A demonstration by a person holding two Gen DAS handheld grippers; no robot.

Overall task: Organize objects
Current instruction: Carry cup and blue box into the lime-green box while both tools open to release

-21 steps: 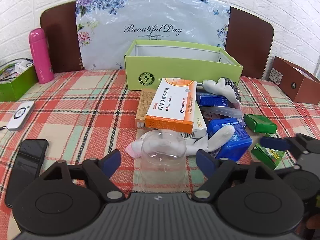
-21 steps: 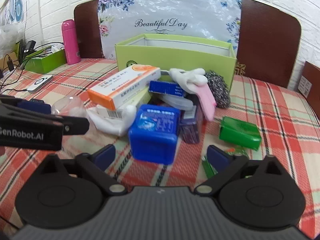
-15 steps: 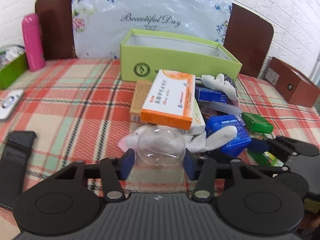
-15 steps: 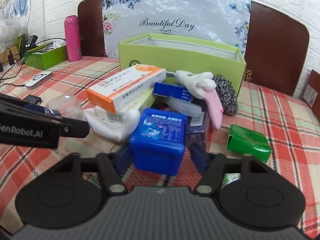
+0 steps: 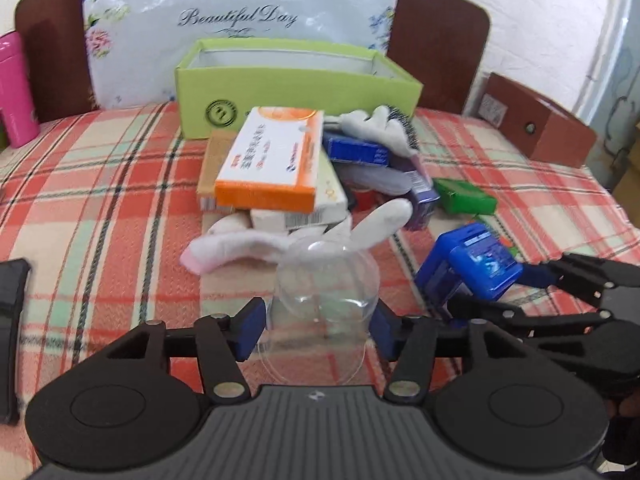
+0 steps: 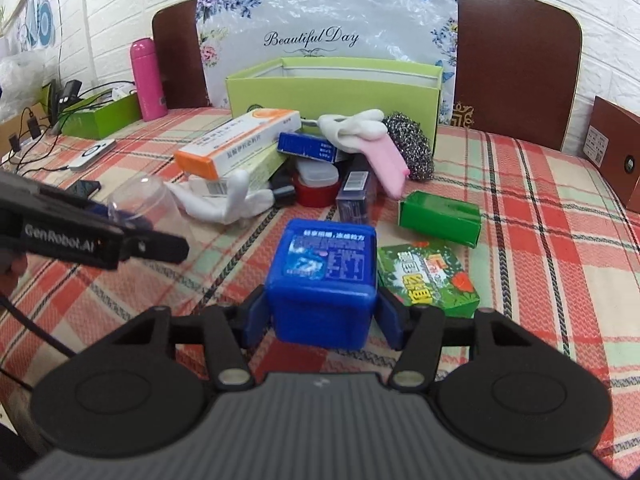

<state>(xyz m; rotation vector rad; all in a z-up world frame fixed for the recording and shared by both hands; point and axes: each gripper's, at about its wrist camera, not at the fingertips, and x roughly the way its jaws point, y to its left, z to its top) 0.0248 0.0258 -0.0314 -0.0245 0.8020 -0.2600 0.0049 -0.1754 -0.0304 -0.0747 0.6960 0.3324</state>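
While both hands worked over the plaid-covered counter, the left tongs were clamped on an upside-down clear plastic cup, blue pads pressed to its sides, cup held near the front of the pile. The right tongs were clamped on a blue square container, printed label facing up, lifted just in front of the clutter; in the left view the same container sat tilted between the right tongs' fingers, off to the right of the cup. Behind them the heap stayed on the counter: an orange-and-white medicine box stacked on other cartons, a white glove sticking out from under it, a dark blue carton, a steel scourer, a pink-tipped glove, a small red tub with a clear lid. A plain green box and a green printed packet lay just right of the blue container. The open lime-green box stood at the back against the "Beautiful Day" board, looked empty from what showed. Pink flask stood far left, black phone lay at the left edge.
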